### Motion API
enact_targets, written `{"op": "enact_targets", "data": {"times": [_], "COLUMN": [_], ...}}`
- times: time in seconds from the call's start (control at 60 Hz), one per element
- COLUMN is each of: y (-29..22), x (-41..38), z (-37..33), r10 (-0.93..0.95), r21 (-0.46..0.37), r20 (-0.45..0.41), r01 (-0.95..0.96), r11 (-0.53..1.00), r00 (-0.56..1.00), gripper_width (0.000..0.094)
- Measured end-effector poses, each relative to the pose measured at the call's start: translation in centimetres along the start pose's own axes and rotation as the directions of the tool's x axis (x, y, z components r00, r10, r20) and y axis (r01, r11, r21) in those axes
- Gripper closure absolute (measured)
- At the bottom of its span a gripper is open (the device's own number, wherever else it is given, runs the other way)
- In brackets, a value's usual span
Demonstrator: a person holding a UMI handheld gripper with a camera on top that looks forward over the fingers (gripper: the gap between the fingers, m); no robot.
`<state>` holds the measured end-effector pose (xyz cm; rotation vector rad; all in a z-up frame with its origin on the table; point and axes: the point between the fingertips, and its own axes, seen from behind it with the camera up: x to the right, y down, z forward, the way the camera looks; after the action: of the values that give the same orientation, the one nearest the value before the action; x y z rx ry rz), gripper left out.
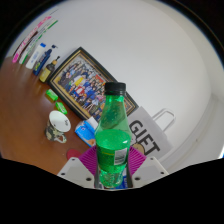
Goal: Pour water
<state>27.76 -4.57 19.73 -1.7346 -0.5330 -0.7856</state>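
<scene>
Green bottle (pixel 114 140) is held upright between the jaws, clamped at its lower body, cap pointing up. White cup (pixel 58 122) lies ahead-left on the surface (pixel 25 110).

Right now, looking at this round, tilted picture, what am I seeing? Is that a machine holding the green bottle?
A person carries a hand-held gripper, and the camera rides on it, looking along its two fingers, so the room curves. The fingers, with pink pads, press on a green bottle with a dark cap, so it is held. Beyond it on the wooden table are a white bag reading GIFT, a framed picture leaning on the wall, a small white cup and a row of bottles farther back.
</scene>
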Motion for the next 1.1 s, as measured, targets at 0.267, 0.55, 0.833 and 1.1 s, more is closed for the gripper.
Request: {"op": "enact_targets", "data": {"times": [0.267, 0.55, 0.833, 1.1], "y": [-2.4, -4.5, -5.2, -5.9], "x": [-0.4, -2.0, -2.6, -0.8], "z": [8.6, 12.3, 12.0, 9.5], "r10": [-0.676, -0.957, -0.958, -0.554], "r21": [0.003, -0.061, -0.013, 0.075], "r20": [-0.082, -0.119, -0.109, 0.031], "r01": [0.679, 0.960, 0.963, 0.551], "r11": [0.734, 0.272, 0.268, 0.831], "r00": [0.732, 0.263, 0.265, 0.832], "gripper_width": [0.0570, 0.0571, 0.0566, 0.0566]}}
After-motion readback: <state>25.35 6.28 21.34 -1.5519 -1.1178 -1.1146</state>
